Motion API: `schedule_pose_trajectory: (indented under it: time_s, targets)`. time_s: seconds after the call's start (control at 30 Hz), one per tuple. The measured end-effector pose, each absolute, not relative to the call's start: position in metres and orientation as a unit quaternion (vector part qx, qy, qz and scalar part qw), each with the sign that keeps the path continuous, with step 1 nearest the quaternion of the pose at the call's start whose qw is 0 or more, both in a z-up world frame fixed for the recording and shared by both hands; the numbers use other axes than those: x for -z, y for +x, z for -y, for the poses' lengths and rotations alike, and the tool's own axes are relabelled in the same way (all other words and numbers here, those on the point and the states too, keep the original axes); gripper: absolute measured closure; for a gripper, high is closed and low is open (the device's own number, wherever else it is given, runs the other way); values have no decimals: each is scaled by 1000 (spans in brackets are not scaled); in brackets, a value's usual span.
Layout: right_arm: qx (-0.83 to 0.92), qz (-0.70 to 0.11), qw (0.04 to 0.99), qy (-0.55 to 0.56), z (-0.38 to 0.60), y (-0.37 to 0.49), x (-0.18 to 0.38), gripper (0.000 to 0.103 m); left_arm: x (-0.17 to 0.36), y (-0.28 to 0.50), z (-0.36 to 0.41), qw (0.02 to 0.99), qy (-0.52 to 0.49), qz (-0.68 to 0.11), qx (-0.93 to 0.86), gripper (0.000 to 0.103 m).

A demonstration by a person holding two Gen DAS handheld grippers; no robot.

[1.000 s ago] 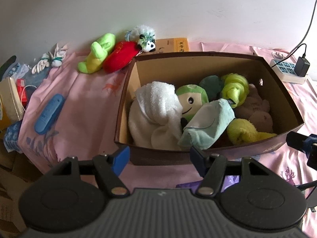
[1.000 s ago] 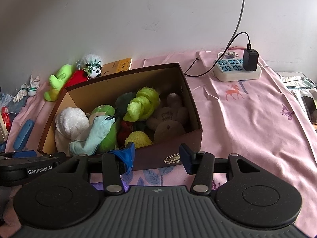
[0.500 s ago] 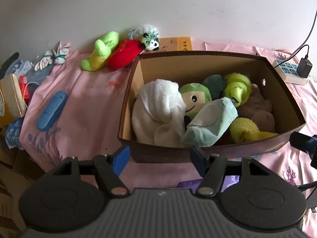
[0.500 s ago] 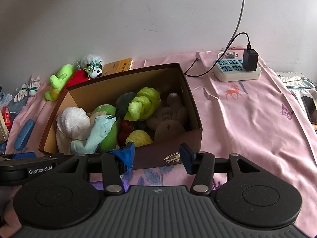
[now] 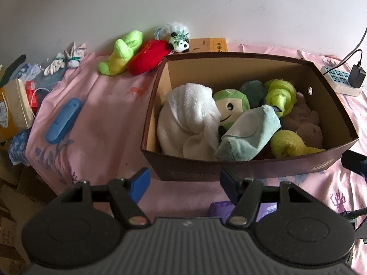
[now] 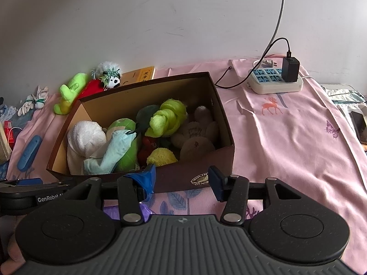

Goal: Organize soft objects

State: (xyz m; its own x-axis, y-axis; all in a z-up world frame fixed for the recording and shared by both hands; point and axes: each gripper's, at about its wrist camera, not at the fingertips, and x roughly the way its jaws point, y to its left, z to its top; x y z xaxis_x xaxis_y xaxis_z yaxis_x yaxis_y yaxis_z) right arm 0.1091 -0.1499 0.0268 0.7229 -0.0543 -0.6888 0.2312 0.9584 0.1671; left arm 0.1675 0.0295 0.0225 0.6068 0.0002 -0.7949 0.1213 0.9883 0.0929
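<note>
From where I sit, both grippers hang empty in front of the box (image 5: 247, 171), so I judge the step in hand is fetching one of the toys left outside it. Going left to right along the wall: the white bundle (image 5: 65, 58) lies far left, then the green toy (image 5: 121, 52) touching the red toy (image 5: 149, 56), then the panda (image 5: 180, 40) beside the box's back left corner. To do this well I would send the left gripper (image 5: 183, 182) past the box's left wall, come down on the green toy across its narrow middle, and close gently, since plush squashes and slips; I would also keep clear of the blue case (image 5: 63, 120) lying on the pink cloth (image 5: 103, 114). That gripper's fingers are spread wide with nothing between them, and the green toy sits well ahead and to its left. The box itself is already crowded with the white towel (image 5: 190, 119), teal cloth (image 5: 247, 137) and yellow plush (image 5: 291, 143), so a drop should aim for the emptier back. The right gripper (image 6: 182, 180) is likewise spread and empty, just short of the box's near wall, well apart from the power strip (image 6: 275, 81) on the right.
</note>
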Motion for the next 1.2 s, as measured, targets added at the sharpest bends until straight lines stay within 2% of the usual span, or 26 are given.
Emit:
schedule_pose_trajectory:
  time_s: [1.2]
  targets:
    - [82, -376, 917, 107, 143, 90, -24, 67, -14, 153, -32, 893, 86, -440, 37, 37]
